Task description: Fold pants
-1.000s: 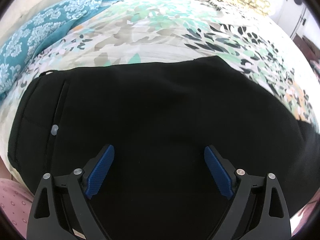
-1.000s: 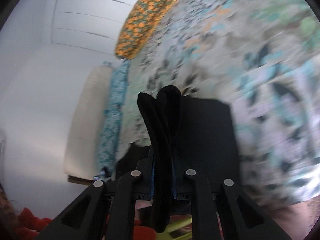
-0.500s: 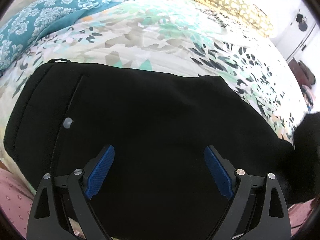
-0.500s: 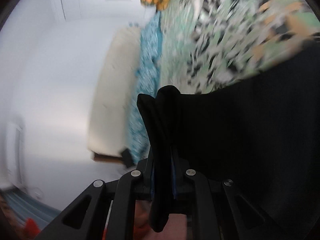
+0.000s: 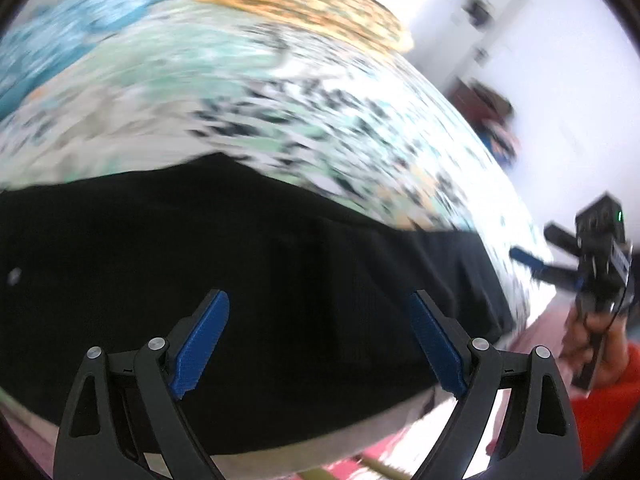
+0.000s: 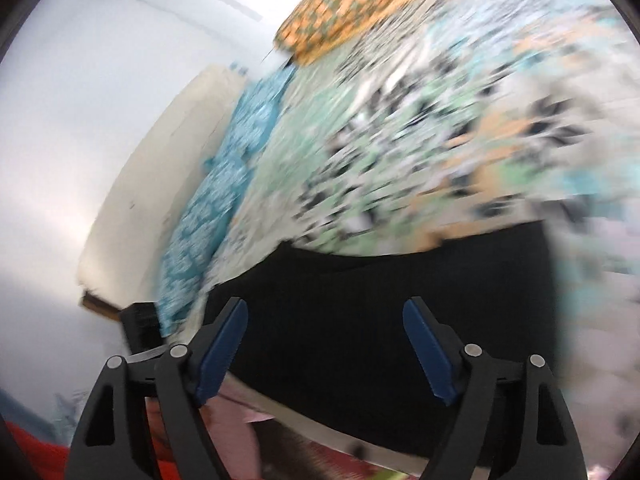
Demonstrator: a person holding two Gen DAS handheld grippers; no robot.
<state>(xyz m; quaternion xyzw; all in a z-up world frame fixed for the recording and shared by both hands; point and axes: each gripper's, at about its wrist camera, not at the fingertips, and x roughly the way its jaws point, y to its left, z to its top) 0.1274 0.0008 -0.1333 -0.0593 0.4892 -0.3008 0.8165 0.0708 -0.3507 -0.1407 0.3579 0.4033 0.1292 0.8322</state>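
Left gripper (image 5: 318,344): jaws wide apart and closing a touch just now, nothing between the blue pads, hanging over the black pants.
Right gripper (image 6: 324,346): jaws have just been opening, now spread wide with no cloth between them; the pants lie below and beyond the tips.
Right gripper, seen from the left wrist (image 5: 532,262): out past the right end of the pants, one blue pad showing, a hand (image 5: 592,332) in a red sleeve on its handle.
Pants (image 5: 224,280): flat on the bedspread at the bed's near edge, spread wide from left to right; the left end is cut off by the frame.
Small pale dot on the pants (image 5: 15,276): probably a button, too blurred to be sure.
Bedspread (image 5: 248,112): floral green, black and white, smeared with motion beyond the pants.
Orange pillow (image 5: 304,0): far side of the bed from the pants.
Teal pillow (image 6: 224,184): beyond the pants' left end, along the cream headboard (image 6: 160,168).
Room past the pants' right end: white wall, dark blurred shapes, unreadable.
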